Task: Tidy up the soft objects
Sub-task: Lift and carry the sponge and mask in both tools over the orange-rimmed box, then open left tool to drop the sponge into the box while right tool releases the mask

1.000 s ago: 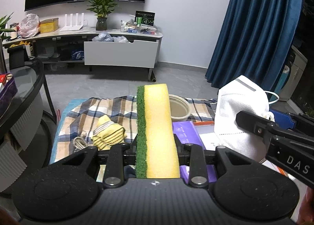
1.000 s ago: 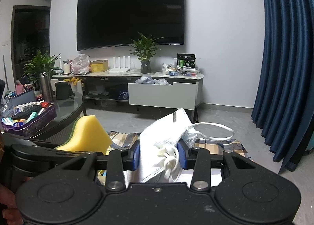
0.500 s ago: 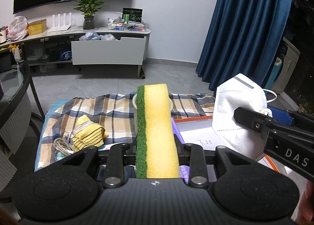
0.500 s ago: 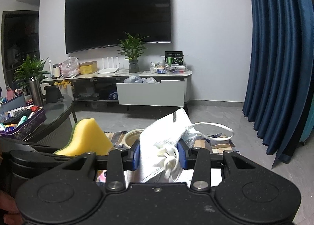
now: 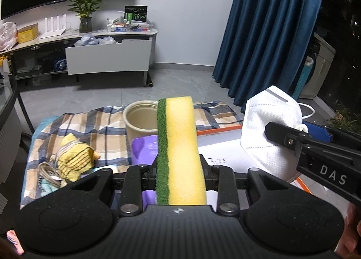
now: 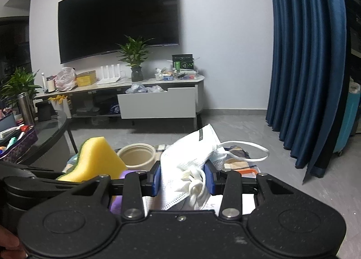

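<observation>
Plainly, the left gripper (image 5: 180,168) pinched a light, squashy sponge (image 5: 179,146) mid-length; the right gripper (image 6: 182,180) clamped a limp, crushable mask (image 6: 187,162).

Yellow-green sponge (image 5: 180,153) upright in jaws, white mask (image 6: 187,164) clamped

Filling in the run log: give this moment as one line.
left gripper: shut on sponge | right gripper: shut on face mask | both held above table, beige cup ahead
</observation>
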A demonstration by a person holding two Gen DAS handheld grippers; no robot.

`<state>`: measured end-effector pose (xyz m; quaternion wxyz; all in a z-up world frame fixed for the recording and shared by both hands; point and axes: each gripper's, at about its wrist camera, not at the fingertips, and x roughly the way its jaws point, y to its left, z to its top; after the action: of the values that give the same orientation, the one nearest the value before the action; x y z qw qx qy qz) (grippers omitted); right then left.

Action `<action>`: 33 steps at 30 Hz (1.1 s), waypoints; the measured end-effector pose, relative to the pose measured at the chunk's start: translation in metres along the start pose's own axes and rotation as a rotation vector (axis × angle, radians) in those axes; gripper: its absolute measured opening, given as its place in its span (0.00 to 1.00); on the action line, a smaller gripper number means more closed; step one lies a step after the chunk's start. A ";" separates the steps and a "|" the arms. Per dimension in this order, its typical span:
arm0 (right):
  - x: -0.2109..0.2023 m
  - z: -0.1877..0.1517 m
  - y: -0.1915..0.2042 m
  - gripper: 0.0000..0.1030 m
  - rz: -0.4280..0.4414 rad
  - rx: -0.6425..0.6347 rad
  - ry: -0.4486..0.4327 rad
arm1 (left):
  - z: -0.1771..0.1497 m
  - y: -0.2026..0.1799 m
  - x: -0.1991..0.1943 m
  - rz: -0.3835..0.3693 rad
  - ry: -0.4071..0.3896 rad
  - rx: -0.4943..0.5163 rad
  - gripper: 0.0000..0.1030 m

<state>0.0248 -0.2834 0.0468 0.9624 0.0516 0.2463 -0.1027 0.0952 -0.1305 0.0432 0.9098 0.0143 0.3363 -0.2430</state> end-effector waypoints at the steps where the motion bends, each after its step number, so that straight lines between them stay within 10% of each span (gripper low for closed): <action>1: 0.001 0.000 -0.003 0.46 -0.007 0.003 0.002 | 0.000 -0.002 0.001 -0.003 0.001 0.004 0.31; 23: 0.044 -0.024 -0.057 0.49 -0.077 0.040 0.157 | -0.008 -0.038 0.053 -0.052 0.077 0.054 0.31; 33: 0.062 -0.022 -0.068 0.71 -0.091 0.021 0.162 | -0.010 -0.048 0.072 -0.064 0.110 0.064 0.32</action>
<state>0.0524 -0.3568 -0.0055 0.9330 0.0585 0.3244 -0.1444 0.1145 -0.2022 -0.0023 0.8808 0.0458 0.3781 -0.2813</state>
